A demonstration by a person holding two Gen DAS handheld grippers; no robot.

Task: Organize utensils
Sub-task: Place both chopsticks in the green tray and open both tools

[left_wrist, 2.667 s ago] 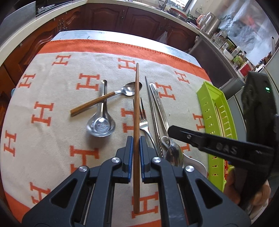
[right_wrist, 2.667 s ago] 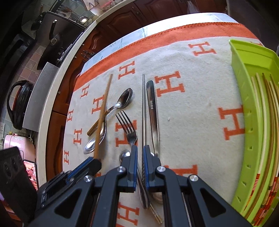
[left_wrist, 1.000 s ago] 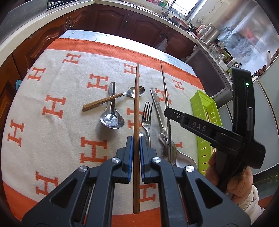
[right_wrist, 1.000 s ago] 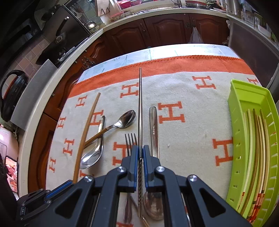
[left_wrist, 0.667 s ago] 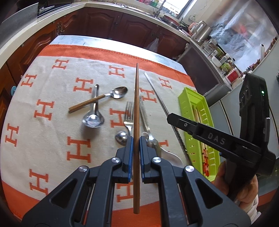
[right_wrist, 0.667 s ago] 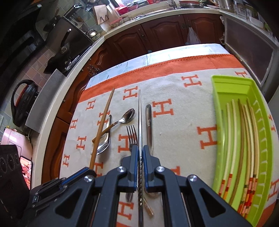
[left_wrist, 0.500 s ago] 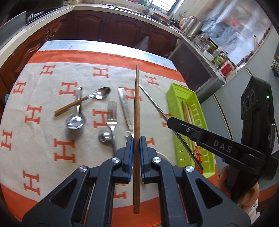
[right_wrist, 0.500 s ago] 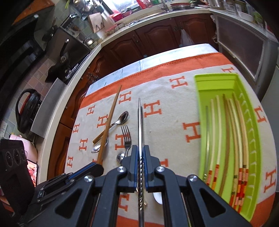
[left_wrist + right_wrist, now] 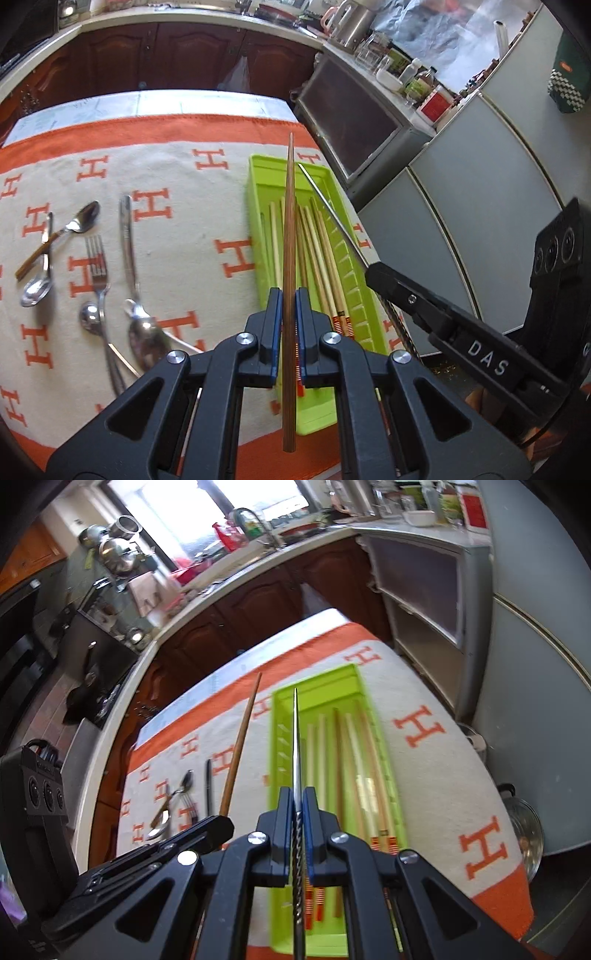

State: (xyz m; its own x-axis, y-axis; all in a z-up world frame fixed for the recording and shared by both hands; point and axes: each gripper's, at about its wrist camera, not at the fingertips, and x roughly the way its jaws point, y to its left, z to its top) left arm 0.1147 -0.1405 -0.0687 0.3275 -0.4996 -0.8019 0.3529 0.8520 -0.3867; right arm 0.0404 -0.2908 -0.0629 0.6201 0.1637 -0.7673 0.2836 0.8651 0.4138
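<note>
My left gripper (image 9: 289, 295) is shut on a brown wooden chopstick (image 9: 290, 221) and holds it above the green tray (image 9: 258, 206). My right gripper (image 9: 296, 794) is shut on a metal chopstick (image 9: 296, 734) and holds it above the same tray (image 9: 280, 734). The tray holds several wooden chopsticks (image 9: 314, 236), also in the right wrist view (image 9: 354, 746). The metal chopstick (image 9: 332, 218) and the right gripper's finger (image 9: 406, 299) show in the left wrist view. The wooden chopstick (image 9: 240, 746) shows in the right wrist view.
Spoons (image 9: 79, 221), a fork (image 9: 96, 266) and other steel utensils (image 9: 127, 240) lie on the orange-and-cream H-pattern cloth (image 9: 192, 229) left of the tray. A grey cabinet (image 9: 480, 206) stands right of the table. A pot (image 9: 524, 827) sits on the floor.
Both grippers have lifted their chopsticks off the cloth and carried them right, from over the utensil pile to above the green tray.
</note>
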